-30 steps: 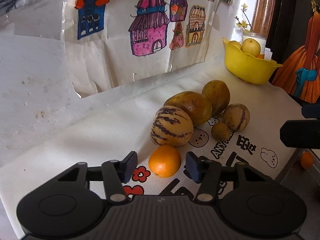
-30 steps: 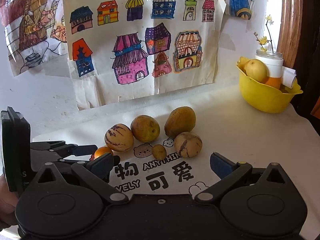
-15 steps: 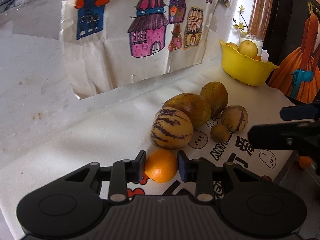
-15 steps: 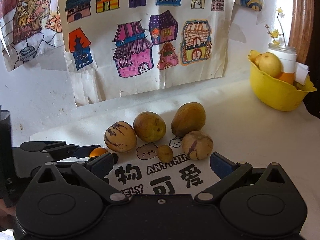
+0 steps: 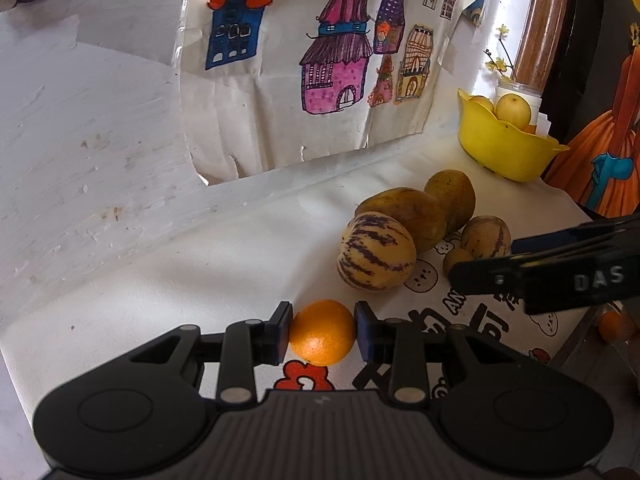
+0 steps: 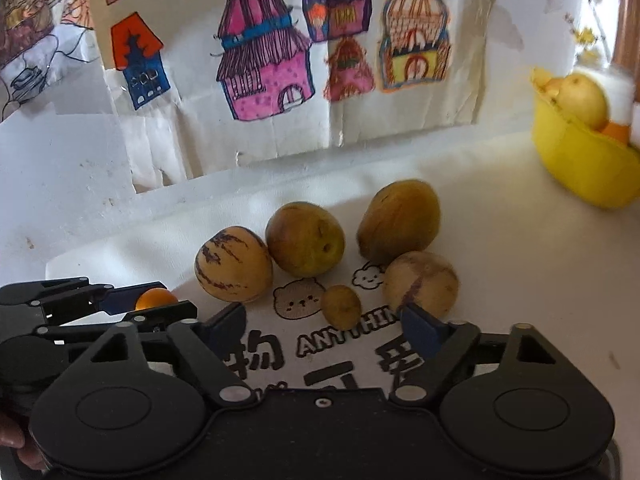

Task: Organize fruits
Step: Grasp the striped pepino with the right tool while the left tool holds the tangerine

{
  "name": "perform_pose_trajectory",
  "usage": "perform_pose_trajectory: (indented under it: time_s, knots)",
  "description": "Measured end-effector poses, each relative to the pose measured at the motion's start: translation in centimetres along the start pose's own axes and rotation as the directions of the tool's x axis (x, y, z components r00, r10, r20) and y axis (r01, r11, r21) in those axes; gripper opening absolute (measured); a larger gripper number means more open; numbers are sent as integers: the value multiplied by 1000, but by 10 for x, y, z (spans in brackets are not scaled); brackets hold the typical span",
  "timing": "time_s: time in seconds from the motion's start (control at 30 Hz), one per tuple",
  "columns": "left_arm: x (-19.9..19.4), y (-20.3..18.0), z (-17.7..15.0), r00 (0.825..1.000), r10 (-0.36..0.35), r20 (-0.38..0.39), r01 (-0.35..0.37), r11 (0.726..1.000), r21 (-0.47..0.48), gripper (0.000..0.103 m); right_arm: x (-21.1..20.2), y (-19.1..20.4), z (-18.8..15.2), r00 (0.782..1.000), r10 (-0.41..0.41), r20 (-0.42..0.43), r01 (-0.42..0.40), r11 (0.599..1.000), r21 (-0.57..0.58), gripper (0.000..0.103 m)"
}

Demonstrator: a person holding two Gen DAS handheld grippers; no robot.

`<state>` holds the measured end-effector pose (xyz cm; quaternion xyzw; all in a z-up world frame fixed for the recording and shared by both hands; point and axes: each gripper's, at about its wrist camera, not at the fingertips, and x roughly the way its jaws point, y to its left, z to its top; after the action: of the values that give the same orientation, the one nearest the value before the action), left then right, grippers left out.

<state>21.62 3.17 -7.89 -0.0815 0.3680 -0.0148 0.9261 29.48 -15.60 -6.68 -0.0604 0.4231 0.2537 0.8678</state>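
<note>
The left gripper [image 5: 322, 333] has both pads pressed on the orange [image 5: 322, 332], which sits on the white cloth [image 5: 208, 280] near its front-left edge. Only the left wrist view shows this grip square on; in the right wrist view the orange [image 6: 155, 298] is a sliver behind the left gripper's fingers.

The right gripper [image 6: 320, 320] has just been narrowing, its jaws still apart with nothing pressed between them; the small brown fruit [image 6: 341, 306] lies just beyond its tips.

Past that sit 2 striped melons [image 6: 233, 264] [image 6: 421, 287] and 2 brown-green fruits [image 6: 305, 238] [image 6: 398, 221], clustered mid-cloth. Bare cloth runs from them to the yellow bowl [image 6: 580, 168] at the far-right corner, holding pale fruit.

The left view alone shows the cloth's right edge dropping off, with another orange [image 5: 612, 324] below it.
</note>
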Motion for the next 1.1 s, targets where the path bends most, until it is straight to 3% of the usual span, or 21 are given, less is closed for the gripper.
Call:
perform_pose_trajectory:
  time_s: [0.13, 0.4, 0.6, 0.87, 0.93, 1.1]
  knots:
    - [1, 4, 1, 1000, 1, 3, -1, 1000, -13, 36, 9, -1, 5, 1000, 4, -24, -4, 1000, -6, 75]
    - [2, 6, 0, 1000, -4, 9, 4, 1000, -18, 36, 13, 6, 9, 999, 23, -27, -24, 1000, -13, 74]
    - [-3, 14, -1, 1000, 12, 13, -12, 1000, -29, 36, 12, 27, 17, 996, 90, -13, -90, 996, -21, 73]
    - [-15, 32, -6, 999, 37, 12, -36, 998, -53, 36, 35, 41, 32, 986, 161, -33, -158, 984, 81, 74]
    - [-17, 36, -7, 999, 39, 12, -38, 998, -58, 36, 42, 45, 36, 989, 142, -40, -138, 986, 91, 74]
    - [-18, 41, -7, 999, 33, 12, -32, 997, -68, 36, 55, 51, 39, 992, 92, -83, -85, 993, 80, 58]
